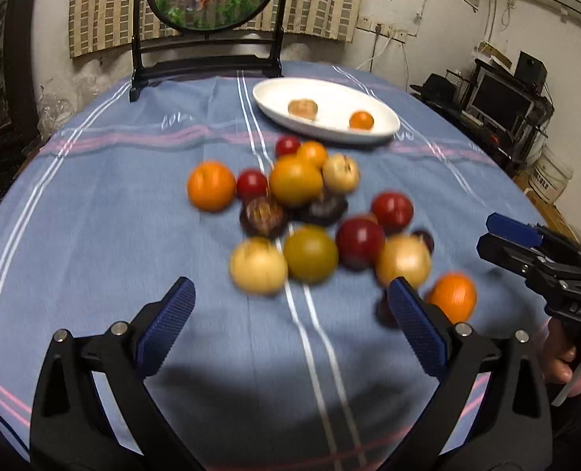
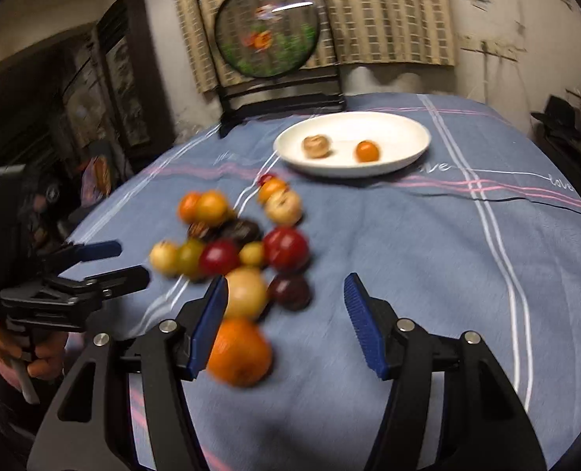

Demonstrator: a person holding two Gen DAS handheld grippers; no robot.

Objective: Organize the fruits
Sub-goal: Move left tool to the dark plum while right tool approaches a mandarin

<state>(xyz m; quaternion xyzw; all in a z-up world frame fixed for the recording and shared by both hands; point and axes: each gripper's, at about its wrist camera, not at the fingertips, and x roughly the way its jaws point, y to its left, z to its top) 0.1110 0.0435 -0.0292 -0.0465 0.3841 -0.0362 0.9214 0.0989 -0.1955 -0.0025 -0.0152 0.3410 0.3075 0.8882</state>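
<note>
Fruits (image 1: 310, 216) lie heaped mid-surface in the left wrist view, near a white dish (image 1: 384, 133) holding two; left gripper (image 1: 290, 314) jaws gape wide, empty. Right wrist view: right gripper (image 2: 286, 318) jaws half-spread, nothing gripped, an orange (image 2: 239, 353) beside the left pad.

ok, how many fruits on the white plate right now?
2. A tan one sits left of centre on the white plate, a small orange one to its right. Nothing looks hidden.

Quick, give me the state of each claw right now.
Left claw: open wide, holding nothing.
Right claw: open, holding nothing; an orange lies on the tablecloth beside its left pad.
</note>
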